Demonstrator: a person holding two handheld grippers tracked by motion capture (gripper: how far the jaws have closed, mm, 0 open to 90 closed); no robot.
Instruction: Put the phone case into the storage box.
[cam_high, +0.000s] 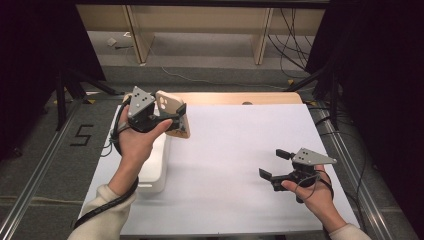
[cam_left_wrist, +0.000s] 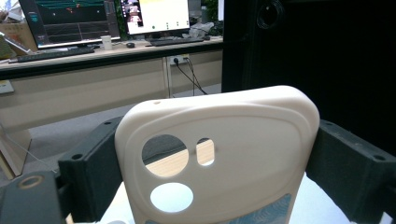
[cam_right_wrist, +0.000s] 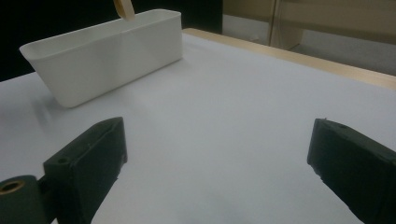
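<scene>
Left hand-held gripper (cam_high: 176, 116), raised above the bench (cam_high: 240, 150) at its left far side: jaws pinch a cream phone case (cam_high: 172, 114) by its two long edges. In the left gripper view the case (cam_left_wrist: 219, 154) stands upright between the black jaws, camera cut-outs facing the lens. Directly below and beside it, a white tub (cam_high: 156, 165) sits on the bench's left edge. Right hand-held gripper (cam_high: 275, 162): jaws spread wide, nothing between them, low over the white bench surface at the near right, well apart from the tub (cam_right_wrist: 102, 56).
</scene>
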